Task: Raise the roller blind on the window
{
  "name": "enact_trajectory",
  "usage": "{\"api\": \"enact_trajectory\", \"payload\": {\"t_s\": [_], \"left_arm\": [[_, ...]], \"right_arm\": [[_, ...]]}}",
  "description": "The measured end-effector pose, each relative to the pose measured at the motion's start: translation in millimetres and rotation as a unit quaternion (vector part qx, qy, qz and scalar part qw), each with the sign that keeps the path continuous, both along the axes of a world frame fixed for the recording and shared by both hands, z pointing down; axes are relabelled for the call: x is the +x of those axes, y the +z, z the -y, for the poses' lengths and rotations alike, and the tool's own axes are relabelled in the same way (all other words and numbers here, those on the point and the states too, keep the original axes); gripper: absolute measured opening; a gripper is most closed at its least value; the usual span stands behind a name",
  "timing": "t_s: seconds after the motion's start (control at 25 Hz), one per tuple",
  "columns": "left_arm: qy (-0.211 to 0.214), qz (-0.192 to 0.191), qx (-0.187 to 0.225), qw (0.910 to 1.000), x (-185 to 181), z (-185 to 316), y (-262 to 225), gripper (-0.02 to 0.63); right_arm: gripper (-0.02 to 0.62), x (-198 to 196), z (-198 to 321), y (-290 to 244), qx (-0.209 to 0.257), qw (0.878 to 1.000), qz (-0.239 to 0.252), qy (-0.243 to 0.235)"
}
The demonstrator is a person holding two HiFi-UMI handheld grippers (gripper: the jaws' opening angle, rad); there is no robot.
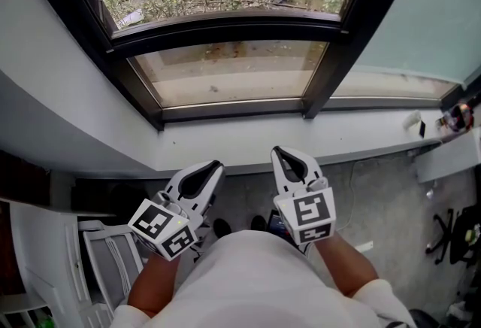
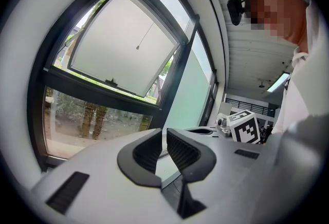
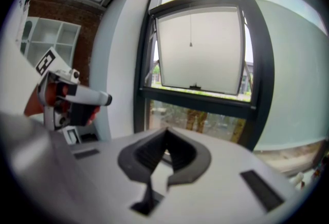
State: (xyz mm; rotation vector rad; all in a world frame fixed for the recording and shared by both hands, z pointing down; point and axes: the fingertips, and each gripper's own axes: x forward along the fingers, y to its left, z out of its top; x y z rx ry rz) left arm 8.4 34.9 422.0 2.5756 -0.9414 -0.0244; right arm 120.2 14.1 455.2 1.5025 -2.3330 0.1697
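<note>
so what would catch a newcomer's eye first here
The big dark-framed window fills the top of the head view. Its upper pane is covered by a pale roller blind, with a thin cord hanging in front. Below, just short of the white sill, the left gripper and right gripper sit side by side, both empty.

Left tongs (image 1: 214, 167) slightly ajar, right tongs (image 1: 279, 153) closed, both empty, side by side.

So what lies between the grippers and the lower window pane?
Head view: a bare stretch of white sill, then the dark frame below the lower pane.
</note>
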Motion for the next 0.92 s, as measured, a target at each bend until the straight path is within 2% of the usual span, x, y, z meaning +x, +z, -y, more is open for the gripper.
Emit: {"api": "enact_trajectory", "payload": {"t_s": [0.6, 0.92], "left_arm": [[0.004, -0.002, 0.001, 1.0, 0, -1, -6, 0.049], [0.005, -0.004, 0.032, 0.9995, 6, 17, -20, 0.049]], "right_arm": [[0.021, 10, 6, -11, 0.006, 1.0, 0.0, 0.008], [0.021, 17, 32, -28, 0.041, 0.999, -0.004, 0.006]]}}
